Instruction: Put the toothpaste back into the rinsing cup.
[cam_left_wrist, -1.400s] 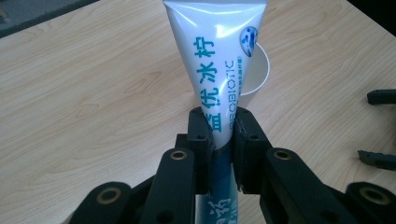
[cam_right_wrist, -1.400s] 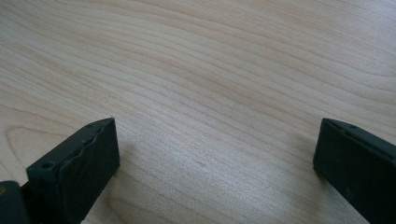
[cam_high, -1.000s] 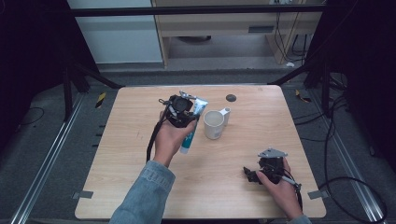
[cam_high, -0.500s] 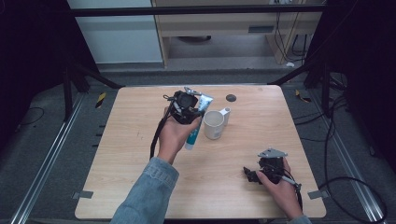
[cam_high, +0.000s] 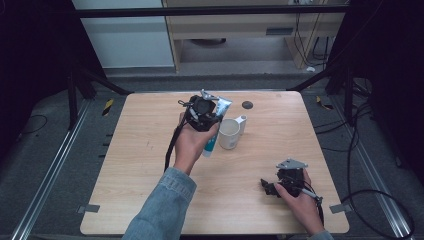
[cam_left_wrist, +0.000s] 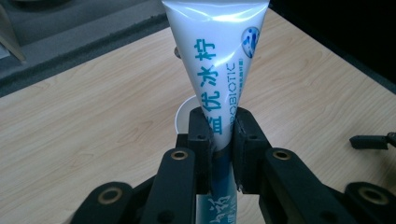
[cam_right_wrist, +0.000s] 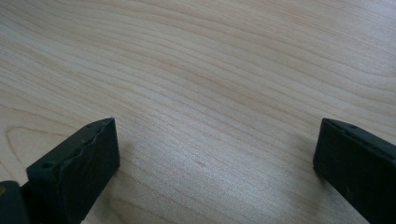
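Note:
A white and teal toothpaste tube (cam_left_wrist: 219, 60) is clamped between the jaws of my left gripper (cam_left_wrist: 220, 140), its flat crimped end pointing away from the hand. In the high view the left gripper (cam_high: 200, 112) holds the toothpaste tube (cam_high: 212, 142) in the air just left of a white mug (cam_high: 229, 134), tilted, with the lower end hanging below the hand. The mug's rim (cam_left_wrist: 184, 116) peeks out behind the tube. My right gripper (cam_high: 272, 187) rests low at the table's front right, open, with bare wood between its wide-apart jaws (cam_right_wrist: 215, 154).
A wooden table (cam_high: 135, 150) carries the mug and a small dark round spot (cam_high: 247, 105) near its far edge. Dark floor, metal rails and cables surround the table. A cabinet stands beyond the far edge.
My left gripper has carried the toothpaste tube a little to the right and farther away, closer to the mug. The right gripper has stayed in place.

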